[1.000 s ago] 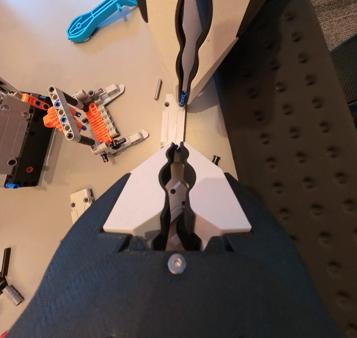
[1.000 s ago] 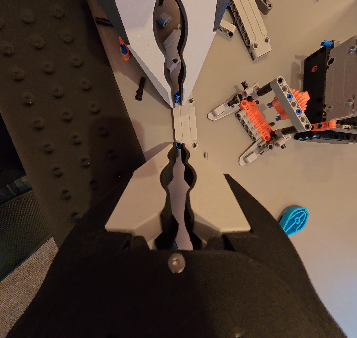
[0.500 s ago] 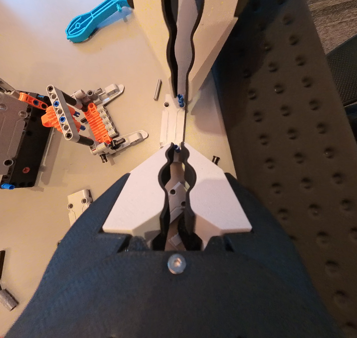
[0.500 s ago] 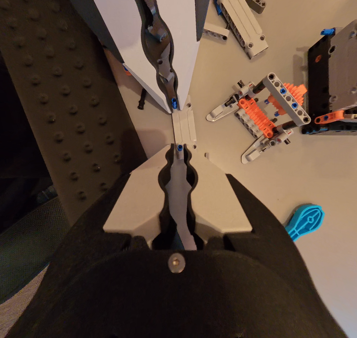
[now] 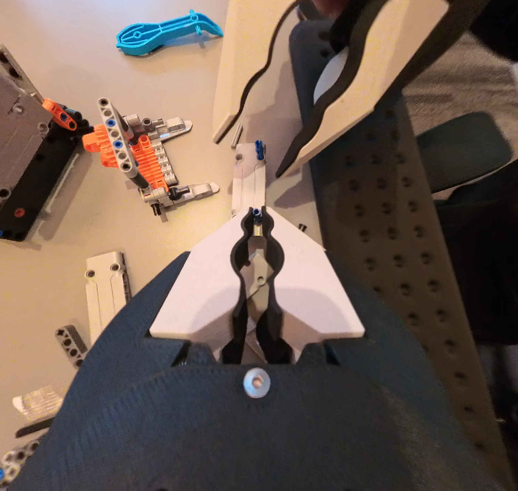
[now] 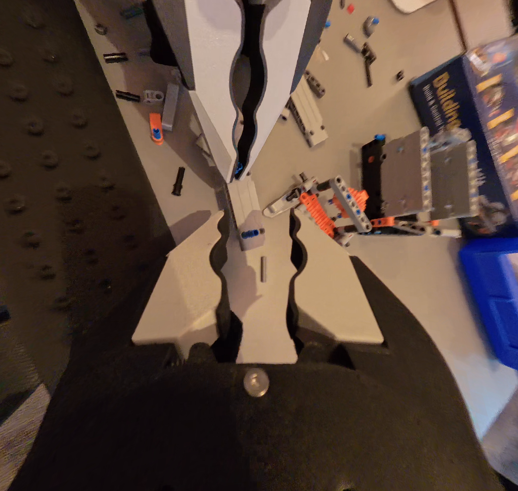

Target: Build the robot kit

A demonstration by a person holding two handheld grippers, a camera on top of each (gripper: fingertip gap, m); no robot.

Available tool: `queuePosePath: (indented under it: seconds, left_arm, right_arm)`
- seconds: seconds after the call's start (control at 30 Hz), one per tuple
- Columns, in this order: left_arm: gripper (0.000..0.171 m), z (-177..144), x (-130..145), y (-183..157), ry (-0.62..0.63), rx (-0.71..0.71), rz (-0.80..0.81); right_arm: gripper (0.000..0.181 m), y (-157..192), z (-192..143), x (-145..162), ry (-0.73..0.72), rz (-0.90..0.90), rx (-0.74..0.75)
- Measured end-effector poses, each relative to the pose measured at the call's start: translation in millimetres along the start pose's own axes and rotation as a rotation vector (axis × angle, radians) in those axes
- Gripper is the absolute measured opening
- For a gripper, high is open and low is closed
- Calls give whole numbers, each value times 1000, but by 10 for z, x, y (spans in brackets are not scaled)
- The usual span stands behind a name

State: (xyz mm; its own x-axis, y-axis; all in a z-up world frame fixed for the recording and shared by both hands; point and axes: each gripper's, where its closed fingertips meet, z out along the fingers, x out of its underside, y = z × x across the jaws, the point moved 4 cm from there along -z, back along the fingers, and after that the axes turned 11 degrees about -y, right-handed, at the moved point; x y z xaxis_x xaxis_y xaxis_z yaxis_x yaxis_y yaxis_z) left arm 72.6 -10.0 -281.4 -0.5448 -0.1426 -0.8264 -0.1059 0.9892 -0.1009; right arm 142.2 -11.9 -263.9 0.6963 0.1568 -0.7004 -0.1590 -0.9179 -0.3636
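Observation:
A light grey panel [image 5: 248, 177] lies on the table with a blue pin [image 5: 260, 149] standing in its far corner. My left gripper [image 5: 256, 213] is shut on a second blue pin at the panel's near end. In the right wrist view, the left gripper [image 6: 239, 173] pinches its pin at the panel's [image 6: 246, 200] far end. My right gripper [image 6: 256, 217] is open and empty, its fingers either side of the near end, where the released pin [image 6: 249, 233] sticks out. In the left wrist view, the right gripper [image 5: 248, 155] hovers open above the panel's far end.
An orange and grey beam assembly [image 5: 134, 152] and a grey and black block [image 5: 22, 155] sit to the left. There is also a turquoise tool [image 5: 165, 33], a second grey panel [image 5: 105, 289], a small grey axle [image 6: 263, 268], a dark dimpled mat [image 5: 392, 253], and a blue bin [image 6: 493, 295]. Left and right tips are no more than a few centimetres apart.
My right gripper has opened, let go of the blue pin at its end of the panel and drawn back and up. My left gripper stays shut on its pin.

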Motion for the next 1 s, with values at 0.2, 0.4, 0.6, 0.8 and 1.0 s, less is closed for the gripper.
queuePosePath:
  seconds: [0.2, 0.4, 0.6, 0.8, 1.0]
  left_arm:
    - [3, -160, -75, -20, -85, 67, -137]
    - [3, -289, -106, 5, -115, 70, -193]
    - [3, -416, -148, 53, -169, 76, -239]
    - [3, -506, -213, 48, -215, 103, -262]
    - [3, -605, -236, 98, -270, 119, -307]
  right_arm:
    - [47, -47, 52, -259, -1, -184, 137]
    - [38, -3, 134, -427, -13, -298, 158]
    - [41, -34, 49, -536, -25, -289, 147]
    - [27, 22, 224, -511, 40, -347, 135]
    - [10, 29, 258, -584, -29, -272, 79]
